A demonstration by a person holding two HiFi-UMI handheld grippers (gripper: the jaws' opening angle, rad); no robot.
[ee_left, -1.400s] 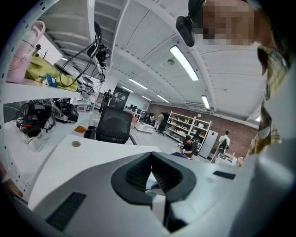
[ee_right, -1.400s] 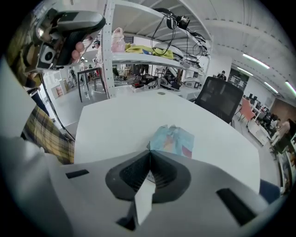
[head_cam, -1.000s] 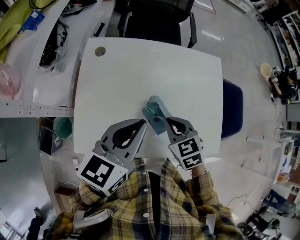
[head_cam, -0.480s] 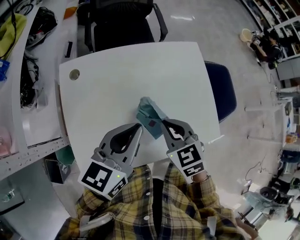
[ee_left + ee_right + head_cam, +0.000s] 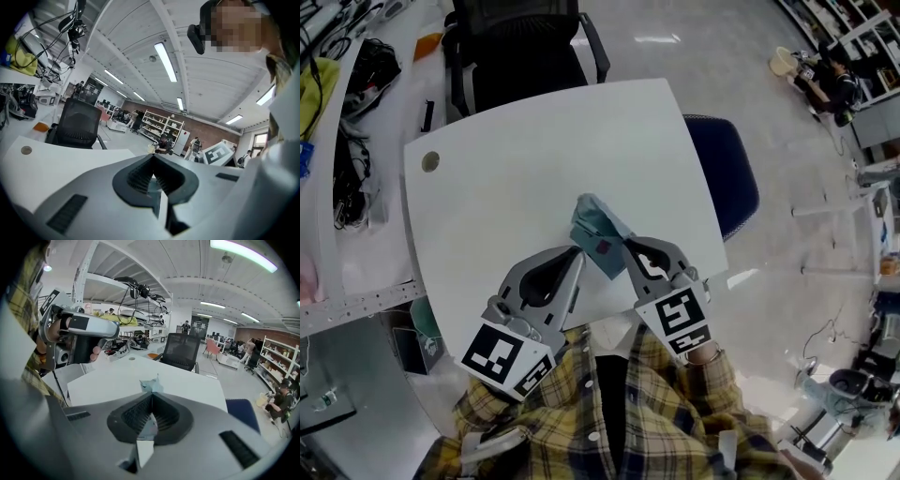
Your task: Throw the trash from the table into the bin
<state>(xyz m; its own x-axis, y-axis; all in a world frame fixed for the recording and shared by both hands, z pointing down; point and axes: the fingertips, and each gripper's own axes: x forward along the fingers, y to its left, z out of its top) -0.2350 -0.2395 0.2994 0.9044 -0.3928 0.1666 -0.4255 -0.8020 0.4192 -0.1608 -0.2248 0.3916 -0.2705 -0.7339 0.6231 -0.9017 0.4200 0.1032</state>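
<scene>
A crumpled teal packet (image 5: pixel 594 228) hangs over the near part of the white table (image 5: pixel 534 131), and my right gripper (image 5: pixel 627 246) is shut on its near end. In the right gripper view the packet (image 5: pixel 151 385) sticks up past the closed tips of the right gripper (image 5: pixel 152 398). My left gripper (image 5: pixel 576 255) hovers just left of the packet with its jaws together and nothing held. The left gripper view shows the left gripper (image 5: pixel 153 157) shut, with the table (image 5: pixel 56 164) ahead of it.
A black office chair (image 5: pixel 520 47) stands at the table's far side. A dark blue object (image 5: pixel 727 173), a bin or a seat, sits by the table's right edge. A green container (image 5: pixel 426 322) shows under the left edge. A cluttered bench (image 5: pixel 347 112) runs along the left.
The head view has swung, so the table now sits further left and turned. Both grippers keep their places in the picture, the right one still shut on the packet.
</scene>
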